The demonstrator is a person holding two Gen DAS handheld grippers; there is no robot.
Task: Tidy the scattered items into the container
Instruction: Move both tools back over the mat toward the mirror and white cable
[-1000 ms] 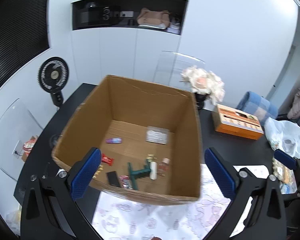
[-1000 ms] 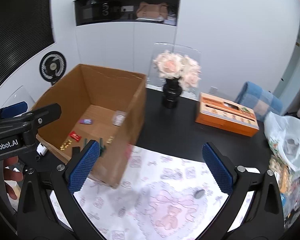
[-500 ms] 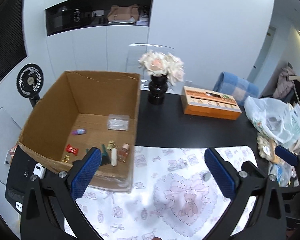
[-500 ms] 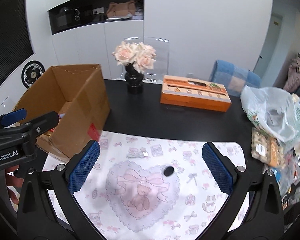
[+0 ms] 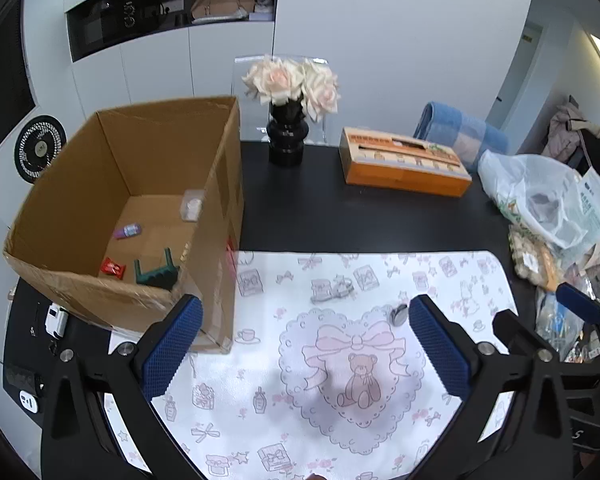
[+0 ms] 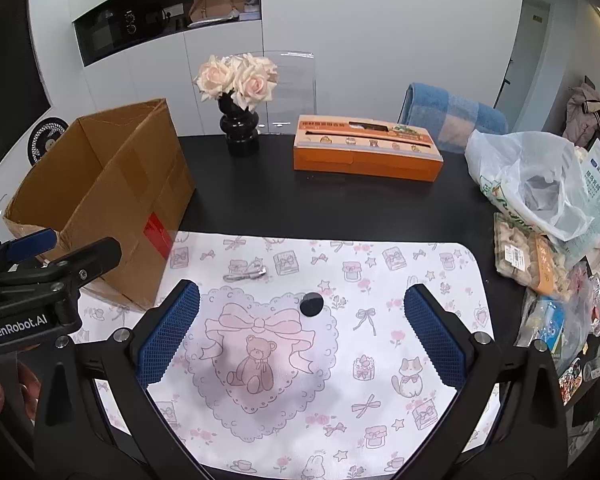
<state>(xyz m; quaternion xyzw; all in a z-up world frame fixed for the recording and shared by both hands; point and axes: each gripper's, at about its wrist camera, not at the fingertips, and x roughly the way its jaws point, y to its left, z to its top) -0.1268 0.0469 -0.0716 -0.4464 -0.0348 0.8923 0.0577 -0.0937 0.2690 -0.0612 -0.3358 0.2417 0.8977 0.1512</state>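
Both grippers, left (image 5: 306,344) and right (image 6: 300,328), hover with fingers wide and empty above the mat (image 6: 380,280); box (image 6: 112,184) far left, disc (image 6: 311,303) and clip (image 6: 246,274) between.

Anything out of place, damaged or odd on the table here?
Two items remain loose on the patterned mat: a small black disc and a silvery metal piece. The cardboard box has a crumpled, taped near rim. Both grippers are open and empty.
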